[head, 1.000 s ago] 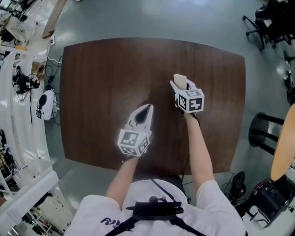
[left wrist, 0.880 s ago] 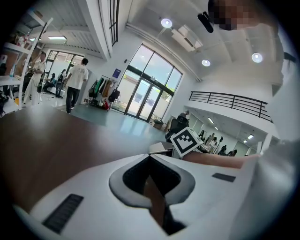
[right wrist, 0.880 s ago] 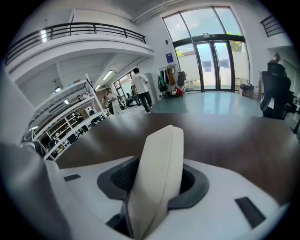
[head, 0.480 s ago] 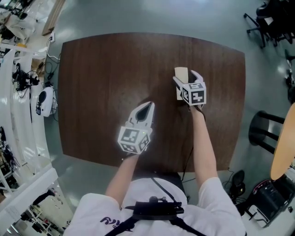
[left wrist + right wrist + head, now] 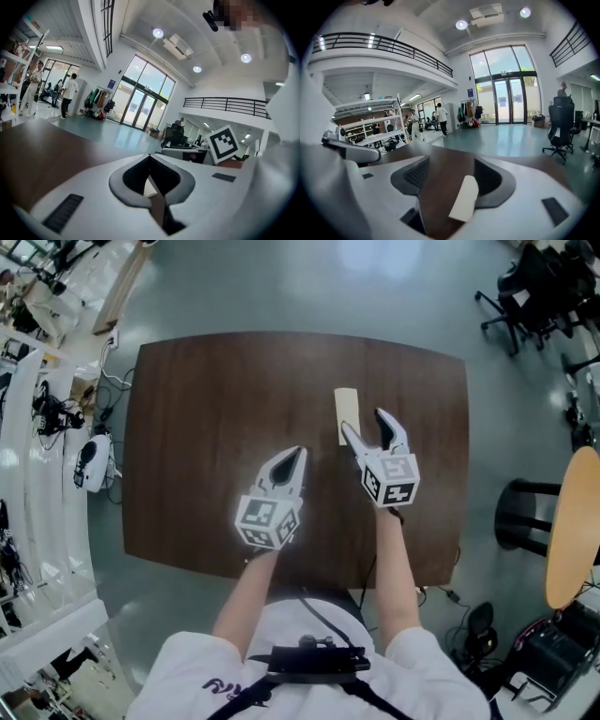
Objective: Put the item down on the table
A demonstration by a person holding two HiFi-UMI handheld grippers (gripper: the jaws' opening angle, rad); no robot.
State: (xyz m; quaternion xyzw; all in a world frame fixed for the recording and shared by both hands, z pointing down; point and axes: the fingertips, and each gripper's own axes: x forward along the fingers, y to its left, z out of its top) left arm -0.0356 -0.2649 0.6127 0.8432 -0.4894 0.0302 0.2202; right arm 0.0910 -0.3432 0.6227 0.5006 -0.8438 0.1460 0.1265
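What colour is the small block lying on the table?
The block is pale cream; the head view shows it best.

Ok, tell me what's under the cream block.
The cream block lies flat on the dark wooden table; only tabletop shows around it. Its underside and the contact patch are covered.

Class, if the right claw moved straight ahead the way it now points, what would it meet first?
Most likely the pale block, lying flat on the table between the right claw's wide, slightly closing jaws, untouched. Beyond it only bare tabletop shows, though depth is unclear.
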